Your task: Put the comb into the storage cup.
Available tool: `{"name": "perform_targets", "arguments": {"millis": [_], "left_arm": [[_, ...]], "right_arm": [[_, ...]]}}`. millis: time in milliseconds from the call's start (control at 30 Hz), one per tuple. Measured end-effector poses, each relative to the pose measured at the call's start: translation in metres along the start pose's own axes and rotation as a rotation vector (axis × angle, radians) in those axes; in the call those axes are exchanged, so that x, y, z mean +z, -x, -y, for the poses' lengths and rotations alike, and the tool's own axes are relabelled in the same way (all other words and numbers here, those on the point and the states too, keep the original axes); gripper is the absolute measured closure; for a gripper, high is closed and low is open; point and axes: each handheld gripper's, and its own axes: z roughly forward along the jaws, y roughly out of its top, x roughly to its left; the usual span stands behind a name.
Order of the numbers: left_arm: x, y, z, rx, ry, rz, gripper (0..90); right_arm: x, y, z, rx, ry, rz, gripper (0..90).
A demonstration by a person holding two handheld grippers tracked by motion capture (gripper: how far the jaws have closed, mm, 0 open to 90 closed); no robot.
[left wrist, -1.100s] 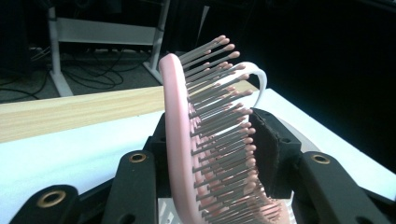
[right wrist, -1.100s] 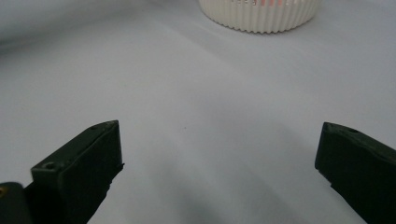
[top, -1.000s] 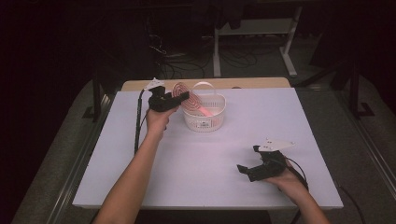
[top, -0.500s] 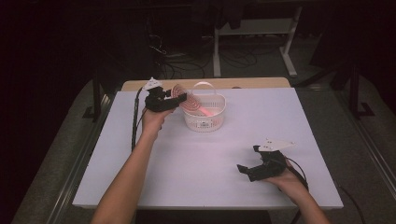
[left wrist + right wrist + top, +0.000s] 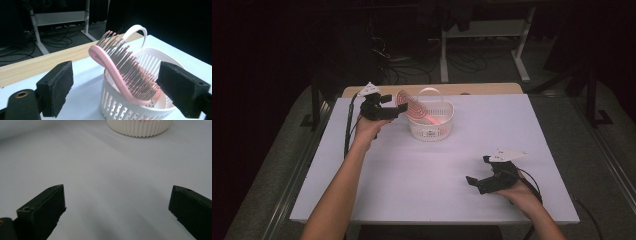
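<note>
White tabletop under the lamp, dark room behind it: cables on the floor, white desk frame at 12 o'clock, a wooden strip along the table's far edge.

Left gripper, at 10 o'clock on the table: jaws have just been opening and now stand spread wide. In the left gripper view the pink comb sits in the gap between the pads, touching neither. The comb leans tilted in the white slotted basket, lower end down inside, upper end sticking out over the rim on the gripper's side, teeth facing up. The basket's thin hoop handle arches up just behind the comb, at 12 o'clock from it. Basket stands just right of the left gripper, at roughly 11 o'clock of table centre.

Right gripper, at 4 o'clock near the table's front edge: jaws spread, nothing between them, bare tabletop under them. Well apart from the basket, which shows at 12 o'clock in the right gripper view.

Nothing stands between either gripper and the basket.
</note>
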Motion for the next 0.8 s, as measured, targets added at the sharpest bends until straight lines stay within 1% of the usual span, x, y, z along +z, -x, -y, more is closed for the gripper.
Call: {"name": "perform_targets", "arguments": {"millis": [67,133,233,367,433,600,700,800], "left_arm": [[-0.003,-0.001,0.000,0.007,-0.005,0.008,9.4],[-0.006,-0.002,0.001,0.023,-0.020,0.005,4.6],[-0.010,-0.003,0.002,0.037,-0.036,0.021,0.2],[-0.016,-0.003,0.005,0.063,-0.049,0.045,0.0],[-0.018,-0.001,0.006,0.060,-0.067,0.031,0.0],[-0.025,0.003,0.011,0.074,-0.089,0.059,0.0],[-0.030,0.006,0.015,0.094,-0.107,0.076,0.0],[-0.037,0.011,0.019,0.114,-0.109,0.101,0.0]], "right_arm": [[0.001,0.001,0.000,0.001,0.001,-0.001,0.3],[0.001,0.001,0.000,0.001,-0.002,-0.002,0.3],[0.000,0.001,0.000,0.001,0.001,-0.001,0.3],[0.000,0.001,0.000,0.003,-0.002,0.003,0.2],[-0.001,0.001,0.000,0.004,-0.002,0.005,0.3],[-0.002,-0.001,-0.001,-0.001,0.002,0.013,0.3],[-0.002,-0.002,-0.001,-0.002,-0.002,0.016,0.3],[-0.002,-0.002,-0.001,-0.003,-0.005,0.018,0.2]]}}
